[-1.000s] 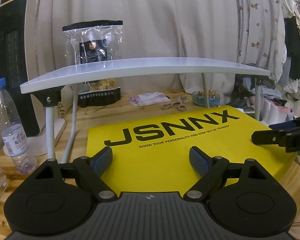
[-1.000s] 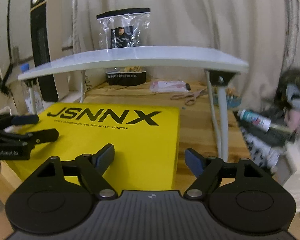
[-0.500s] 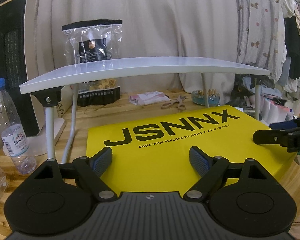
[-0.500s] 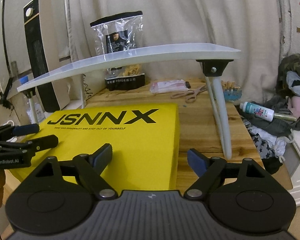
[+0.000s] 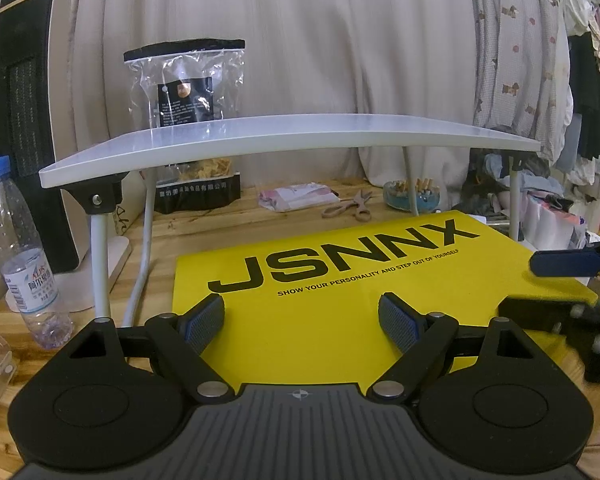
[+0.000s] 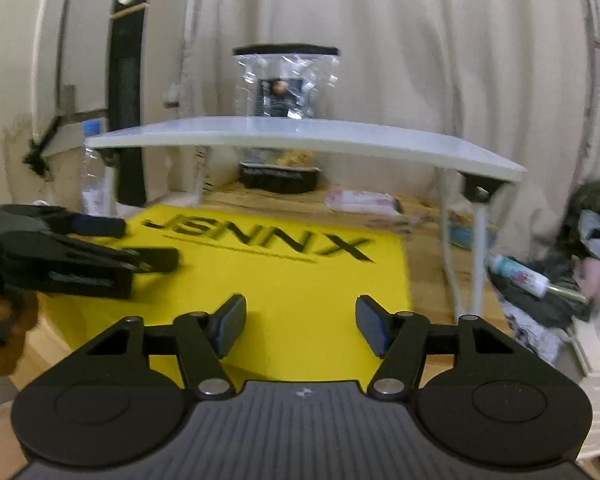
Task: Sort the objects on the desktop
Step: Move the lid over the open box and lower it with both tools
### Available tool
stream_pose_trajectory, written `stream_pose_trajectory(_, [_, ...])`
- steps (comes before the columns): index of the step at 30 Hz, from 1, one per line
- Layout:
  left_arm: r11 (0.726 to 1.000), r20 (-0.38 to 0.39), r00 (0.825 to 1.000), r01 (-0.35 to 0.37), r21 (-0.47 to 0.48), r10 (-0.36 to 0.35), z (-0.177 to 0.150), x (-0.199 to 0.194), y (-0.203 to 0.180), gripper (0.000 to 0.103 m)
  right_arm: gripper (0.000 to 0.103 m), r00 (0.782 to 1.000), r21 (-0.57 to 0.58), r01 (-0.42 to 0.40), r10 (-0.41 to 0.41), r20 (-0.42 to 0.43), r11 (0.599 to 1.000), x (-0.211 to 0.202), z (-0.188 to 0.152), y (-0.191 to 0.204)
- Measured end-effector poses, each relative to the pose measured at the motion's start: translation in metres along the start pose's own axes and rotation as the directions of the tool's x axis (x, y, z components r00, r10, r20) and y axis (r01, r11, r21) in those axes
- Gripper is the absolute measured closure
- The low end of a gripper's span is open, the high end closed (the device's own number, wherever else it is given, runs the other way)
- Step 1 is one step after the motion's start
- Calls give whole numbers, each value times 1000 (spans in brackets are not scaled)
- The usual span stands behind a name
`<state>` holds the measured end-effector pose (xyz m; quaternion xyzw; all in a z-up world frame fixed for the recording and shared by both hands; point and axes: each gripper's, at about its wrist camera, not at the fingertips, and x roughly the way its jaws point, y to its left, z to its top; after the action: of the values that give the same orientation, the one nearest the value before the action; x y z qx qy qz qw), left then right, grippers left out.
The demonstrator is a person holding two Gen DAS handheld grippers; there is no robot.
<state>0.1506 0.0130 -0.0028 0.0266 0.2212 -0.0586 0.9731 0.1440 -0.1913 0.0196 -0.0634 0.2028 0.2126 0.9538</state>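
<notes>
Both the left gripper point(image 5: 301, 322) and the right gripper point(image 6: 298, 330) hang spread and empty over the yellow box point(image 5: 359, 280). Probably they flank it for a two-sided lift, though the right view is blurred.

Open gap under white shelf point(image 5: 292, 136), yellow box point(image 5: 339, 320) below, shelf legs point(image 5: 100, 264) flanking

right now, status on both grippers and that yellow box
Left gripper open, empty, over the near end of the yellow box. Right gripper open, empty, over its right side. White shelf spans above the box's far end.
</notes>
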Motion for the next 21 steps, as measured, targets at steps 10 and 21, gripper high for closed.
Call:
stream_pose_trajectory(10, [1000,1,1000,-8,2,8,0,-1,-1,16,42,999,12,-33,33,3,999,11,2,18])
stream_pose_trajectory(21, [1000,8,1000,-23,-2,23,-1,-3,-3,15,42,996,37,59,-56,-67,998,55,33,-26])
